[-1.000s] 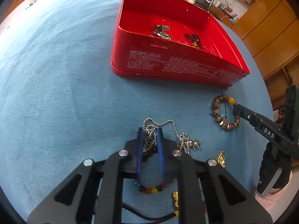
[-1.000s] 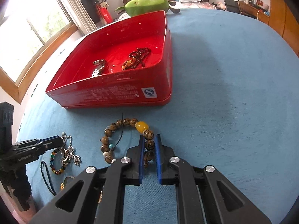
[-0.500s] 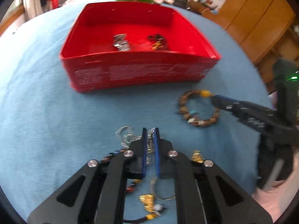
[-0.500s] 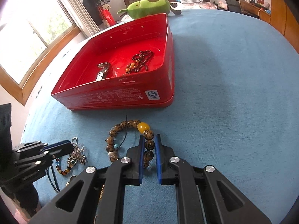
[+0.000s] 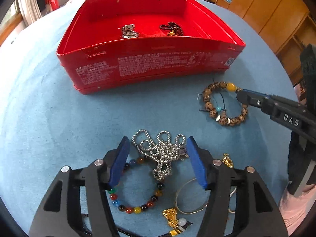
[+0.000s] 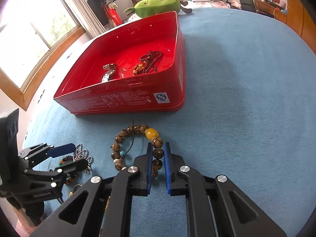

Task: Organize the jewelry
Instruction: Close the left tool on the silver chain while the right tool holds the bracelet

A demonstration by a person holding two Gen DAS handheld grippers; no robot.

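Observation:
My left gripper (image 5: 157, 144) is open, its blue pads on either side of a silver ball-chain necklace (image 5: 161, 150) lying on the blue cloth. A multicoloured bead bracelet (image 5: 136, 197) lies under it. My right gripper (image 6: 157, 148) is shut on the brown bead bracelet (image 6: 136, 144) with a yellow bead, which rests on the cloth; it also shows in the left wrist view (image 5: 223, 102). The red tin box (image 5: 150, 49) holds a silver watch (image 5: 128, 32) and a dark bead strand (image 5: 172, 28).
Gold charms (image 5: 171, 214), a thin ring (image 5: 189, 197) and a black cord lie near my left gripper's base. A green plush toy (image 6: 158, 5) sits behind the box. A window is at the left and wooden cabinets at the right.
My left gripper has opened from shut around the silver chain and drawn closer to the box. My right gripper stays shut on the brown bracelet, barely moved.

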